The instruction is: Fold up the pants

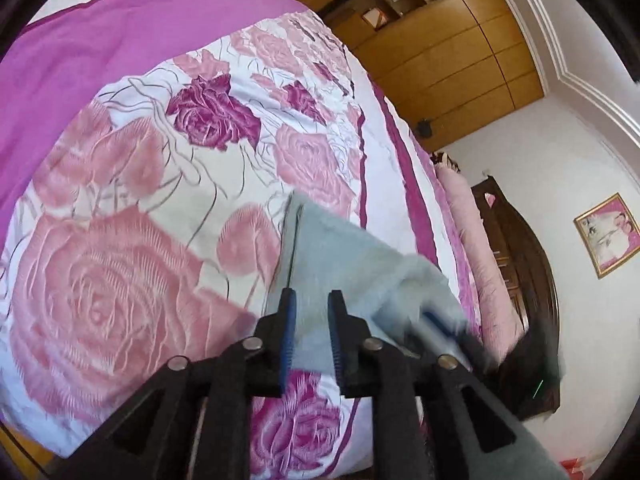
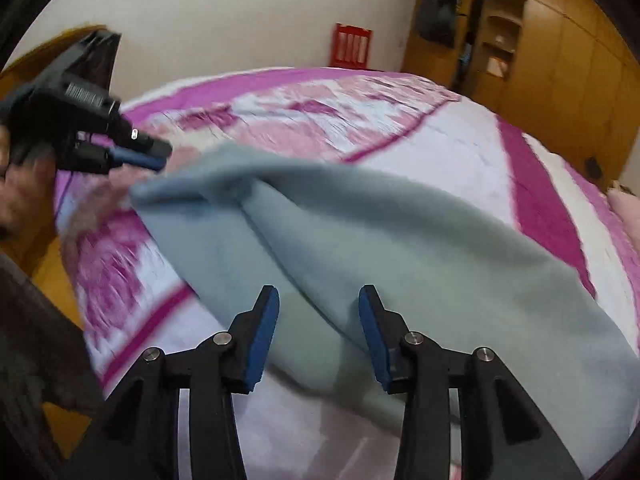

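With the grey-blue pants (image 2: 400, 240) lying on the bed (image 2: 460, 152), the left gripper (image 1: 312, 312) and right gripper (image 2: 319, 300) both hovered spread and empty, apparently between folds, needing a fresh edge grasp.

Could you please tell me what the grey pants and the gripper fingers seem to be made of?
The pants look like soft fleece: matte, fuzzy nap, rounded folds. The fingers of the right gripper look like hard matte black plastic with ribbed blue pads, probably rubber.

Both tongs (image 1: 312, 300) (image 2: 319, 296) parted, empty
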Demonstrator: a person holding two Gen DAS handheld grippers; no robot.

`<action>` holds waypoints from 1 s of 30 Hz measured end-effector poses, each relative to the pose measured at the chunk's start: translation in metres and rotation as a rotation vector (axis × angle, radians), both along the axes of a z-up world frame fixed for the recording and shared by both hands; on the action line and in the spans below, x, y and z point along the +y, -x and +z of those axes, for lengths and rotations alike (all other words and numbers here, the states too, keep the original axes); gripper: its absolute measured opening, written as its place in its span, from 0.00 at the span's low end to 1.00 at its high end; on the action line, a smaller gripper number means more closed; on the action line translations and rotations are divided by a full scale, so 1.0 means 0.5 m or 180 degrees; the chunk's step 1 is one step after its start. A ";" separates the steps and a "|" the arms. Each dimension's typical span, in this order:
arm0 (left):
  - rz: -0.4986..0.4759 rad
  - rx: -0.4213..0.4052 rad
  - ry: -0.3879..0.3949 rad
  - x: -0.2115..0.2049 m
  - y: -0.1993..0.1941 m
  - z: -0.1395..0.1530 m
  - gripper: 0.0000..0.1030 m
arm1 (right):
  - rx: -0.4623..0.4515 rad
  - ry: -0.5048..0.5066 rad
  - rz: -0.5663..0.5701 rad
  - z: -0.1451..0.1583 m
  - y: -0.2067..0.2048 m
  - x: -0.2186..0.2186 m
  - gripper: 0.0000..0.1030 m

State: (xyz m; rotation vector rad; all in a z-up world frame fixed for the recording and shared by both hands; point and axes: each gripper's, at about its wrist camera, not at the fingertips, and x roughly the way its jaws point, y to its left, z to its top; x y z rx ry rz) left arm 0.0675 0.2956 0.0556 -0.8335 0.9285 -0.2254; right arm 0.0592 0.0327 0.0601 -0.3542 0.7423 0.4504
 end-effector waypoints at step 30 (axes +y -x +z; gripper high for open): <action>0.0290 0.0433 -0.0163 -0.021 -0.119 -0.040 0.05 | 0.0990 -0.1933 -0.1071 -0.033 0.060 -0.363 0.32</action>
